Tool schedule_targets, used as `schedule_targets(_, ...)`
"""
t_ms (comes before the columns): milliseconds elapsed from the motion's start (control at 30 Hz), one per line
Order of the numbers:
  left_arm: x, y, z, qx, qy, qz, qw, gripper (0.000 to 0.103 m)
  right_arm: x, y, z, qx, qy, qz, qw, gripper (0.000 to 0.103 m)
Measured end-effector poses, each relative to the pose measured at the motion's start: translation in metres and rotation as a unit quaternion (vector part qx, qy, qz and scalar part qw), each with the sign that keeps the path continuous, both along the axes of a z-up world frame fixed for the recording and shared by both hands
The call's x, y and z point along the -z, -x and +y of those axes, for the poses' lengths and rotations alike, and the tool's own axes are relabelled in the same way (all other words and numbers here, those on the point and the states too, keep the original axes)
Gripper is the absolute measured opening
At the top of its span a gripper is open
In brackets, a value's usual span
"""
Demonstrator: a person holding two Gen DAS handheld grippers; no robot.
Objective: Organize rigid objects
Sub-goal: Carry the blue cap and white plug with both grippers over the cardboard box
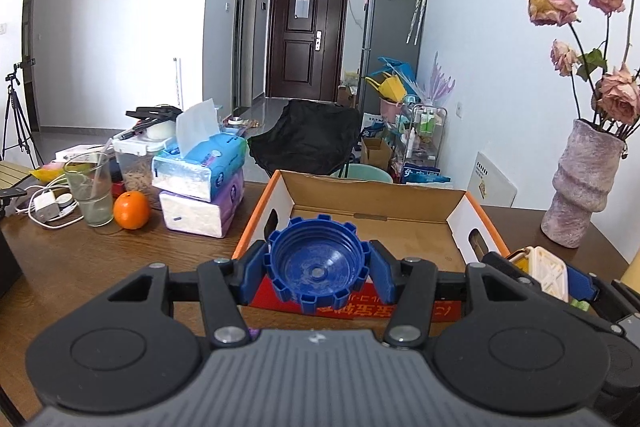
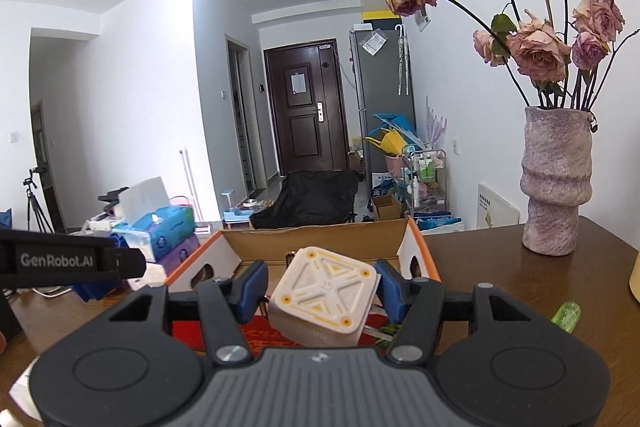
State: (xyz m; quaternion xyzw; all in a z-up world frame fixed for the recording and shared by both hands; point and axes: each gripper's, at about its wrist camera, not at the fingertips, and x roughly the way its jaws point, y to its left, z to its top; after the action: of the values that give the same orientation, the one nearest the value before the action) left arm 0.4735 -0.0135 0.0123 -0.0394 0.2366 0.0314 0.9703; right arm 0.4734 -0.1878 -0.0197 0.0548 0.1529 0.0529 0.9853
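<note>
Your left tongs tilt slightly downward, clamped on the blue ridged cap, its hollow side facing you, just above the near wall of the cardboard box on the desk. Your right tongs grip the white square block, turned corner-up, before the same box.

Left gripper clamps a blue cap at the near edge of an open box.
The box sits mid-table; tissue packs, an orange and a glass stand toward the left edge, a vase toward the right.
</note>
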Motion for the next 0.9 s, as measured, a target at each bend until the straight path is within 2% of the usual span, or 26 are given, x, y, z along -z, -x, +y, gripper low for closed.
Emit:
schedule_targets(433,0.008,-0.054,-0.009,0.0,-0.005,0.008,1.0,0.055,0.005,-0.051,-0.009,0.023,0.009,0.002,1.0,0.058)
schedule_targets(900,0.015,-0.111,-0.01,-0.012,-0.008,0.01,0.9998,0.055,0.013,-0.103,-0.005,0.024,0.028,0.005,0.999,0.058)
